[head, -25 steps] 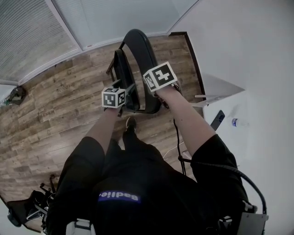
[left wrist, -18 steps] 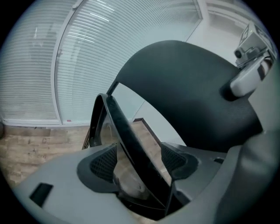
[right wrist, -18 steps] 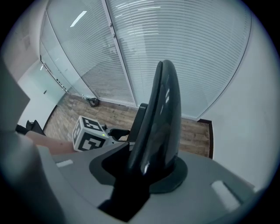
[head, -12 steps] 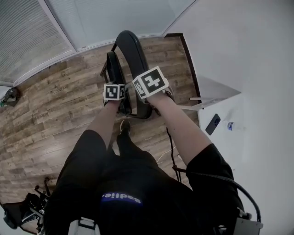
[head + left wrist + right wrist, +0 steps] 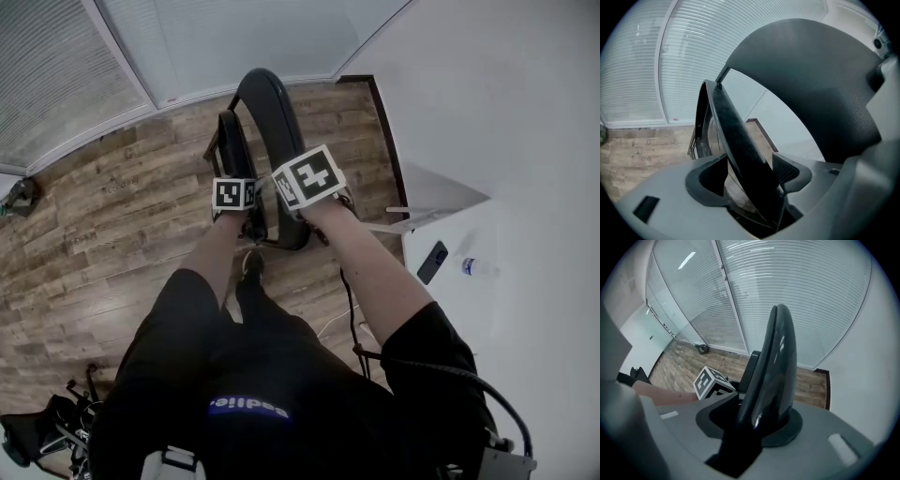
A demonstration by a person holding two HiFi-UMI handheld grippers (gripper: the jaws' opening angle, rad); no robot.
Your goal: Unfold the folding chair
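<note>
**Folded chair stood between two hand-held grippers, not yet opened**

The folding chair (image 5: pixel 267 141) is stood on the wooden floor (image 5: pixel 112 216), directly under both grippers. The right gripper (image 5: pixel 757 417) is clamped, roughly half closed, on the top of the thick backrest (image 5: pixel 776 366). The left gripper (image 5: pixel 751 168) is spread wide, with the thin seat (image 5: pixel 736 150) between its jaws, laid against one pad but not pinched. The seat is probably best gripped firmly first, then pushed down and away from the backrest, which should be kept steady.
</note>
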